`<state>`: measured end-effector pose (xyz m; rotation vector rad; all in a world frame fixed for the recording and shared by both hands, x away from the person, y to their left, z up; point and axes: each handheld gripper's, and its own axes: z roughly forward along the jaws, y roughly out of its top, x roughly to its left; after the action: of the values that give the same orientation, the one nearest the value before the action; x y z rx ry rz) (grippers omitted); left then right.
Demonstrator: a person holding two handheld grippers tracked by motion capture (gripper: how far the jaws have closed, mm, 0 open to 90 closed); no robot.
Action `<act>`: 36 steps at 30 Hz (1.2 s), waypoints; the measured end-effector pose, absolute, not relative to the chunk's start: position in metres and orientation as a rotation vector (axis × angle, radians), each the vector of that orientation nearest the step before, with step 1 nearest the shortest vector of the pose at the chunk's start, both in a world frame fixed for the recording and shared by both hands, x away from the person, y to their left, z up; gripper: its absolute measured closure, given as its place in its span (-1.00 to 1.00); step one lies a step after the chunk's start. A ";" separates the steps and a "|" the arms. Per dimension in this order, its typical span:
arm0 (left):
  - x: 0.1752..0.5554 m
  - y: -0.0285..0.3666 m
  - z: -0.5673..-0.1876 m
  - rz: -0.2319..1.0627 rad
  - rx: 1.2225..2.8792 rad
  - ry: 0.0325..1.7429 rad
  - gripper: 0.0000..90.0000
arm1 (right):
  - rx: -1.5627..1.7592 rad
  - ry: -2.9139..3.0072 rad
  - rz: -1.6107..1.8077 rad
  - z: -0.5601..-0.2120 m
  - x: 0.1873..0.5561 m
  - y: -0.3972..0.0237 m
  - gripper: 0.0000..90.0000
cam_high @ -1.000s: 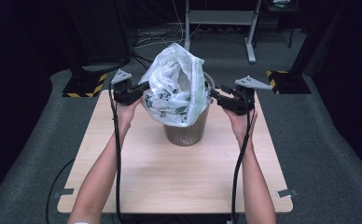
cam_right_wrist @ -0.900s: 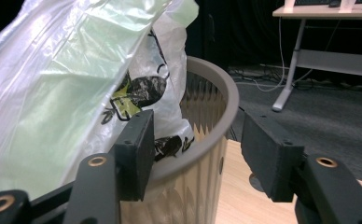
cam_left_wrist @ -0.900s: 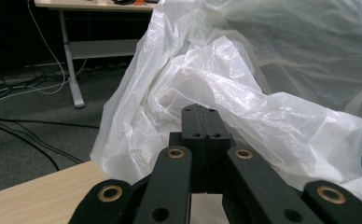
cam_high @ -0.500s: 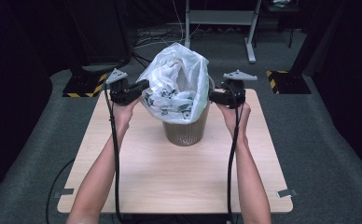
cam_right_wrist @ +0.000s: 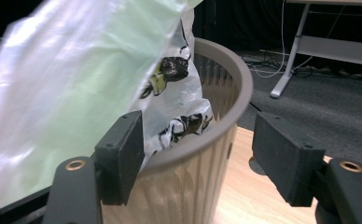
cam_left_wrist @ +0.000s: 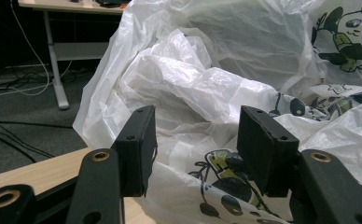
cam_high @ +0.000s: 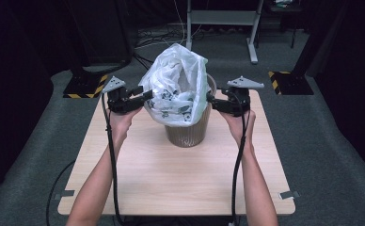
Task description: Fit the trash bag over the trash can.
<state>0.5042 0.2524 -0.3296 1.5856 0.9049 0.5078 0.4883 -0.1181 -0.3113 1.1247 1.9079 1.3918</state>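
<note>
A white plastic bag (cam_high: pixel 176 87) printed with pandas billows up out of a ribbed grey-brown bin (cam_high: pixel 188 134), which stands upright near the far middle of the wooden surface (cam_high: pixel 171 174); part of the bag hangs over the bin's left rim. The left claw (cam_high: pixel 145 95) sits at the bag's left side, its jaws having just been opening and now spread, with crumpled plastic lying between them but not pinched. The right claw (cam_high: pixel 210 99) is at the bin's right rim, jaws spread, one pad inside against the bag and the other outside the wall, straddling the rim (cam_right_wrist: pixel 226 93) without pressing it. Dark floor surrounds the surface.
</note>
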 end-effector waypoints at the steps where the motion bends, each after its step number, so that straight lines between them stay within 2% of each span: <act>1: 0.504 0.252 -0.329 0.507 1.588 0.904 0.03 | 1.126 1.910 1.384 -0.312 0.491 -0.115 -0.26; 8: 0.504 0.247 -0.328 0.505 1.594 0.887 0.02 | 1.137 1.924 1.304 -0.315 0.513 -0.098 -0.32; 14: 0.503 0.250 -0.327 0.505 1.587 0.888 0.08 | 1.175 1.870 1.359 -0.314 0.512 -0.115 -0.31; 18: 0.502 0.250 -0.328 0.493 1.602 0.860 0.36 | 1.183 1.832 1.402 -0.310 0.502 -0.131 -0.30; 19: 0.501 0.250 -0.328 0.493 1.611 0.850 0.36 | 1.183 1.832 1.402 -0.310 0.502 -0.131 -0.30; 24: 0.500 0.245 -0.329 0.506 1.626 0.830 0.68 | 1.184 1.795 1.424 -0.303 0.495 -0.142 -0.30; 25: 0.500 0.244 -0.329 0.512 1.630 0.824 0.68 | 1.179 1.785 1.441 -0.301 0.492 -0.143 -0.30; 27: 0.499 0.242 -0.328 0.522 1.643 0.815 0.88 | 1.138 1.773 1.494 -0.287 0.483 -0.140 -0.30; 30: 0.498 0.238 -0.328 0.550 1.654 0.802 1.00 | 1.079 1.785 1.514 -0.272 0.475 -0.128 -0.29; 36: 0.501 0.235 -0.328 0.566 1.666 0.793 1.00 | 1.010 1.853 1.481 -0.244 0.480 -0.096 -0.27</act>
<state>0.5005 0.2349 -0.3281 1.6661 0.7931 0.5663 0.4799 -0.0958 -0.2444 1.0104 1.8527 1.4810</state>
